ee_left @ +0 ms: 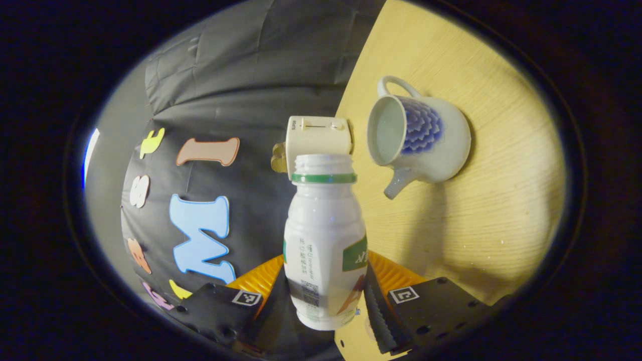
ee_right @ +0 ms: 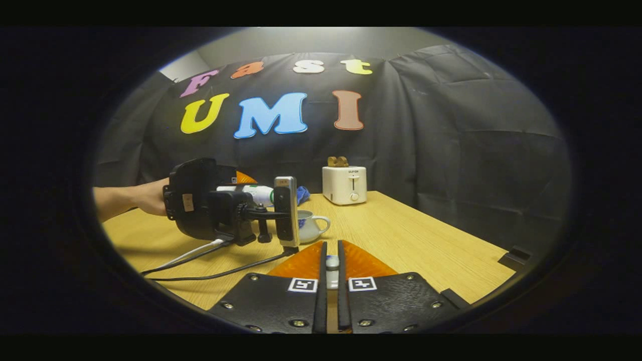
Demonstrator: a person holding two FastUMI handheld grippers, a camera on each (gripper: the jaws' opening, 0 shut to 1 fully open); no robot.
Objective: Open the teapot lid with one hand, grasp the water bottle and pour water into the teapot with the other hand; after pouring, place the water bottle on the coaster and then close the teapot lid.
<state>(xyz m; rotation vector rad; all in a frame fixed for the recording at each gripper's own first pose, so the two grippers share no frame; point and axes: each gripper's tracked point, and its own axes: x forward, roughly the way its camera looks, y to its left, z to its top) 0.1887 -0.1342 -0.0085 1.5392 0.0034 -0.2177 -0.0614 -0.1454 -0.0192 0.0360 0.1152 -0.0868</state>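
Left gripper view: left gripper (ee_left: pixel 326 301) clamped on water bottle (ee_left: pixel 325 240), both fingers against its sides, uncapped mouth aimed toward toaster (ee_left: pixel 317 138); to right, teapot (ee_left: pixel 419 138) on wooden table (ee_left: pixel 476 210), lid off, interior visible.

Right gripper view: hand (ee_right: pixel 148 197) holds left gripper, bottle lying sideways above teapot; toaster behind; right gripper (ee_right: pixel 331 265) almost closed, pinching small pale object, possibly lid knob, cannot tell.
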